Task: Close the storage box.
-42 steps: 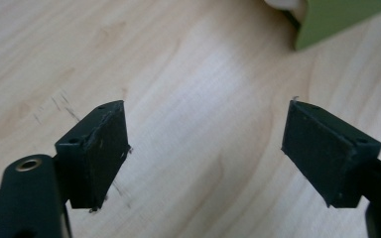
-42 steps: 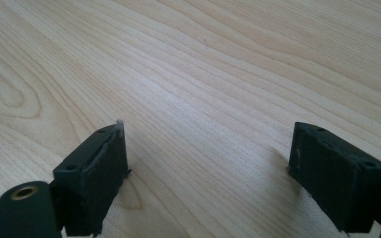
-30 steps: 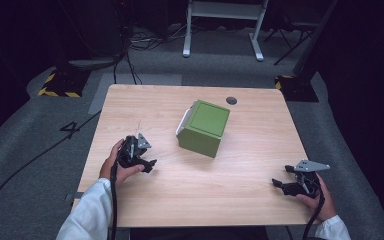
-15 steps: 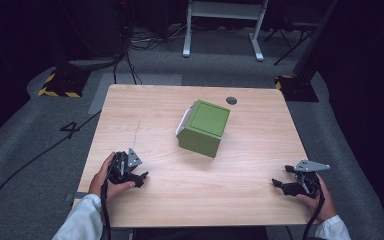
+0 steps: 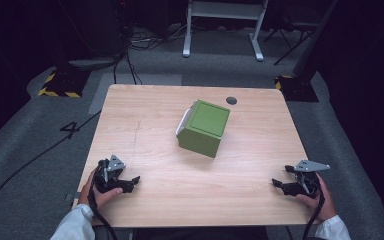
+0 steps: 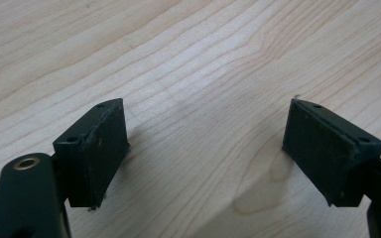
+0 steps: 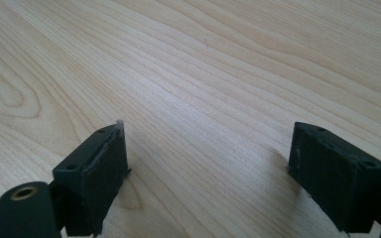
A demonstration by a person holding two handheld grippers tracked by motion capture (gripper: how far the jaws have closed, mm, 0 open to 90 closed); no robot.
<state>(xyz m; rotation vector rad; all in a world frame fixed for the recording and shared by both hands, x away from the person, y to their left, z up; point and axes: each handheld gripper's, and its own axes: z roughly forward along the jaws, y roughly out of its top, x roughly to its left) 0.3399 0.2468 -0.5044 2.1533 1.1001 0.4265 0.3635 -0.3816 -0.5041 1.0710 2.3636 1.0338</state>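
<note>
A dark room with grey carpet surrounds a pale wooden table (image 5: pixel 145 125), and beyond its far edge stand the white legs of a frame (image 5: pixel 220 30), with black cables on the floor and a strip of yellow-and-black tape (image 5: pixel 57 92) off to the left. A small round dark hole (image 5: pixel 231 100) sits in the tabletop near the far edge. Just in front of that hole, a little right of the table's middle, rests a green box (image 5: pixel 204 127), turned at an angle to the table edges, with a white face showing on its left side. The left gripper (image 5: pixel 130 182) lies near the front left corner of the table, held in the person's left hand (image 5: pixel 97 192), well apart from the box; in the left gripper view its two black jaws stand wide apart with only bare wood grain between them. The right gripper (image 5: pixel 279 184) sits near the front right corner, held in the right hand (image 5: pixel 315 197), a grey plate on top of it; in the right gripper view its jaws are likewise spread, gripping nothing, low over the tabletop. White sleeves (image 5: pixel 75 225) show at the bottom edge.
</note>
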